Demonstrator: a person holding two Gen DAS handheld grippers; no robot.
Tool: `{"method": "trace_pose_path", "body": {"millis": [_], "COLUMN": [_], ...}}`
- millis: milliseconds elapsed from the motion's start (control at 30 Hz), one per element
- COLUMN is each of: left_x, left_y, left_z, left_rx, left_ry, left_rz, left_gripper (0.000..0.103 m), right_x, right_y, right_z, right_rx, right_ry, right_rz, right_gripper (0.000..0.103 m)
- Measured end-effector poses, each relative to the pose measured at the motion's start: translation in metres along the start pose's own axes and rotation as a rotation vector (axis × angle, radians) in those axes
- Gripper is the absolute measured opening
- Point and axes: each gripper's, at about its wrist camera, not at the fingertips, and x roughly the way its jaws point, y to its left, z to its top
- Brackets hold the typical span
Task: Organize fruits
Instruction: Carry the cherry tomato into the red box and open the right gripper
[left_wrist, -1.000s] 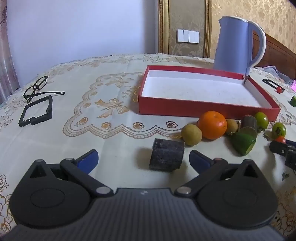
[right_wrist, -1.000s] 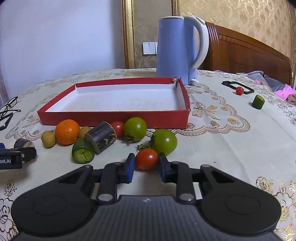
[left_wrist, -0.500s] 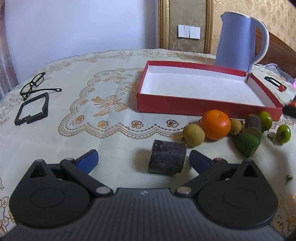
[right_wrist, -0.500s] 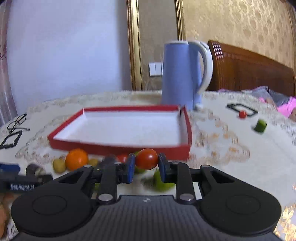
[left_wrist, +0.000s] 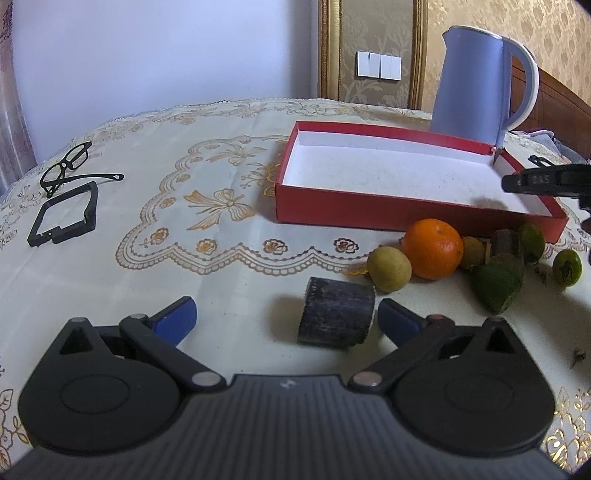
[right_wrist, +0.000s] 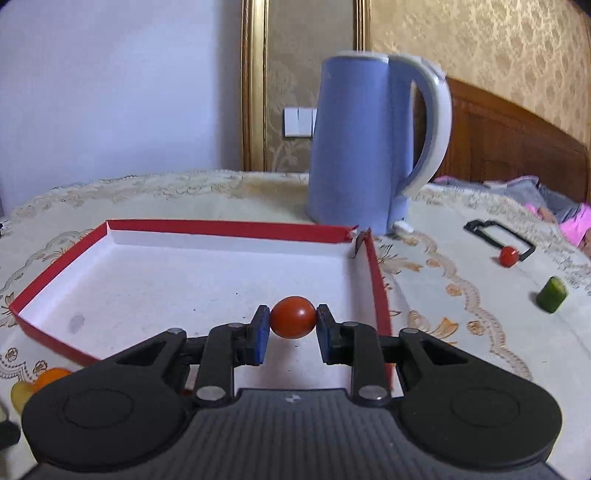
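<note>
My right gripper (right_wrist: 291, 325) is shut on a small red tomato (right_wrist: 292, 316) and holds it above the white floor of the red box (right_wrist: 59, 258), near the box's right wall. From the left wrist view that gripper (left_wrist: 543, 182) shows at the box's (left_wrist: 369, 212) right end. My left gripper (left_wrist: 284, 314) stands open low over the table, with a dark cylinder (left_wrist: 336, 317) lying between its fingers and untouched. Beyond it sit a yellow-green fruit (left_wrist: 389, 268), an orange (left_wrist: 433, 248), a cut green piece (left_wrist: 498, 286) and a green tomato (left_wrist: 567, 266).
A blue kettle (right_wrist: 369, 147) stands behind the box's far right corner. Right of the box lie a black frame (right_wrist: 498, 240), a second red tomato (right_wrist: 508, 256) and a green cucumber piece (right_wrist: 552, 294). Glasses (left_wrist: 70, 168) and another black frame (left_wrist: 64, 214) lie at far left.
My right gripper lifted the red tomato off the table and carried it forward over the box's front wall. The left gripper stayed where it was, still open around the dark cylinder.
</note>
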Motion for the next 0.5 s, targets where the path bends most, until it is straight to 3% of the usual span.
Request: {"method": "trace_pose_path", "body": {"millis": [233,500], "left_x": [0.0,0.0], "left_y": [-0.001,-0.001], "left_z": [0.0,0.001], "left_rx": [0.002,0.005], "left_ry": [-0.003,-0.004], "left_rz": [0.002,0.004], "left_gripper": [0.103,0.103], "right_x": [0.032,0.035], "right_y": [-0.002,-0.001], "right_z": [0.003,0.007], "right_rx": [0.013,-0.007], "right_ry": [0.095,0.108], "right_rz": [-0.032,-0.047], "right_gripper": [0.026,0.026]}}
